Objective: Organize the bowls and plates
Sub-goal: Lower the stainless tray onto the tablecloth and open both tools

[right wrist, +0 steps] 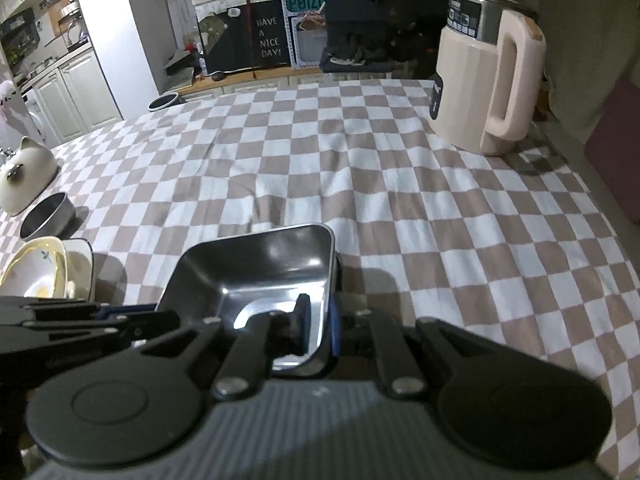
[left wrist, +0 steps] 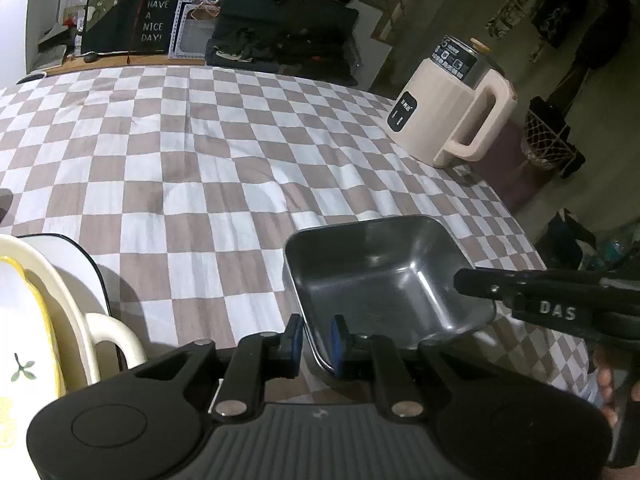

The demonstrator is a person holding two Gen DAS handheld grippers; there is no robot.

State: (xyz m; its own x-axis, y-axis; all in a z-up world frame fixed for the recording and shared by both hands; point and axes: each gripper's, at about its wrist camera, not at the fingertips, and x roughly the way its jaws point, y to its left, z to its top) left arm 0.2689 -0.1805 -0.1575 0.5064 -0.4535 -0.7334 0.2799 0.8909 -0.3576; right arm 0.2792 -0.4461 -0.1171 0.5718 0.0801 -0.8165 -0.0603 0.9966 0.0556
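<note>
A dark square metal bowl (left wrist: 384,276) (right wrist: 260,268) sits low over the checked tablecloth (left wrist: 200,160), held from two sides. My left gripper (left wrist: 318,336) is shut on its near rim, a blue pad on each side of the wall. My right gripper (right wrist: 318,316) is shut on the bowl's right-hand rim; in the left wrist view it reaches in from the right (left wrist: 480,284). The left gripper (right wrist: 100,316) shows at the left of the right wrist view. Whether the bowl touches the cloth I cannot tell. A stack of pale dishes (left wrist: 60,312) (right wrist: 44,272) stands left of the bowl.
A cream electric kettle (left wrist: 448,108) (right wrist: 480,80) stands at the far right of the table. A round metal tin (right wrist: 48,216) and a cat-shaped pot (right wrist: 24,176) sit at the left edge. The table's right edge (left wrist: 532,240) drops off close to the bowl.
</note>
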